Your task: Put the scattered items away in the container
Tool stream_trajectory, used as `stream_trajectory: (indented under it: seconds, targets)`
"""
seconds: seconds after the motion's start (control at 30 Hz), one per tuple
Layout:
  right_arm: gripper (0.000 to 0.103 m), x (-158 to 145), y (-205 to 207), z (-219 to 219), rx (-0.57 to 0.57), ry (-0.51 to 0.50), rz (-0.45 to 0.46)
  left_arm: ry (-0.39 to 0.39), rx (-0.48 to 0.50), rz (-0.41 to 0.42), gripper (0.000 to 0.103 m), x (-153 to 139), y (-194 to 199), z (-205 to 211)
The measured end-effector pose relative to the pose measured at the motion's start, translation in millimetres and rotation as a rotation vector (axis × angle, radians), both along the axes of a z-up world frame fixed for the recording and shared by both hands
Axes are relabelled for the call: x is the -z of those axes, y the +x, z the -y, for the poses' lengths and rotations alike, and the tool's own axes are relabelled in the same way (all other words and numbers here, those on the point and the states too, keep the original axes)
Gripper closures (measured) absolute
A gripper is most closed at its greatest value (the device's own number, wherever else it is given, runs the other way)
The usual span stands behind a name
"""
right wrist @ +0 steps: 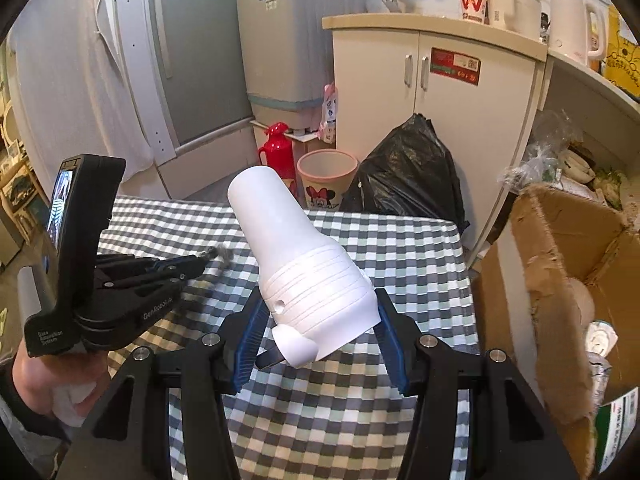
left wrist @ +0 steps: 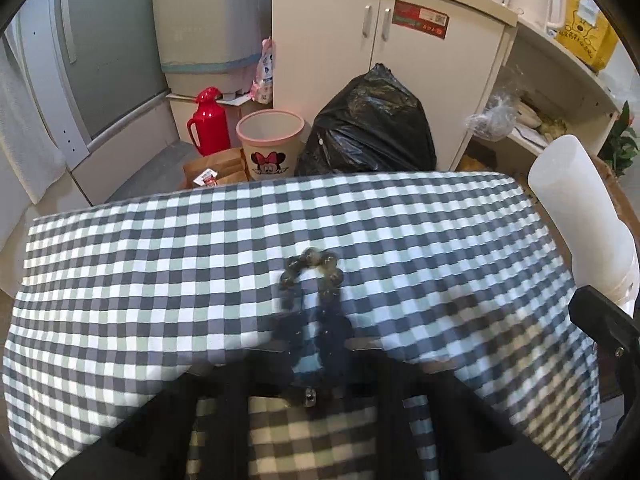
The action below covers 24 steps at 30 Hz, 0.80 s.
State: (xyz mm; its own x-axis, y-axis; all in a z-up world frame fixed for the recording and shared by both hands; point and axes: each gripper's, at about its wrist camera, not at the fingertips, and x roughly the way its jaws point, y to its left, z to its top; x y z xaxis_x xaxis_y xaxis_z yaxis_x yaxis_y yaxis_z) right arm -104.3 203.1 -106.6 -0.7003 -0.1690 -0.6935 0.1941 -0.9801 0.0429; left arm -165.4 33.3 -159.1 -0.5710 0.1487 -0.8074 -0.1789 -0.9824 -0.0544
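Observation:
My right gripper [right wrist: 320, 320] is shut on a white plastic bottle [right wrist: 304, 256], its blue pads [right wrist: 250, 336] pressing the wide ribbed end, above a checkered tablecloth [right wrist: 360, 392]. The bottle [left wrist: 580, 208] also rises at the right edge of the left wrist view. My left gripper [left wrist: 314, 332] is shut on a dark bead bracelet [left wrist: 316, 268], whose loop hangs blurred ahead of the fingertips over the cloth [left wrist: 160, 280]. From the right wrist view, the left gripper [right wrist: 200, 262] sits low to the left with the bracelet [right wrist: 222, 253] at its tip. An open cardboard box [right wrist: 560, 248] stands off the table's right side.
Beyond the table's far edge stand a black rubbish bag [left wrist: 372, 128], a pink-rimmed bin [left wrist: 272, 144], a red flask [left wrist: 208, 120] and a cream cabinet [left wrist: 380, 40]. A person's hand [right wrist: 52, 372] holds the left gripper's handle. The box holds some packaging.

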Motion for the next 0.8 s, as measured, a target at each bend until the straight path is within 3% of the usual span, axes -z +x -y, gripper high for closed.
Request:
stream_trajectory:
  seconds: [0.8]
  targets:
    - [0.051,-61.8,53.5,-37.9,0.036,-0.036,-0.133,0.023,0.052,-0.159,0.103,-88.9,56.0,-39.3]
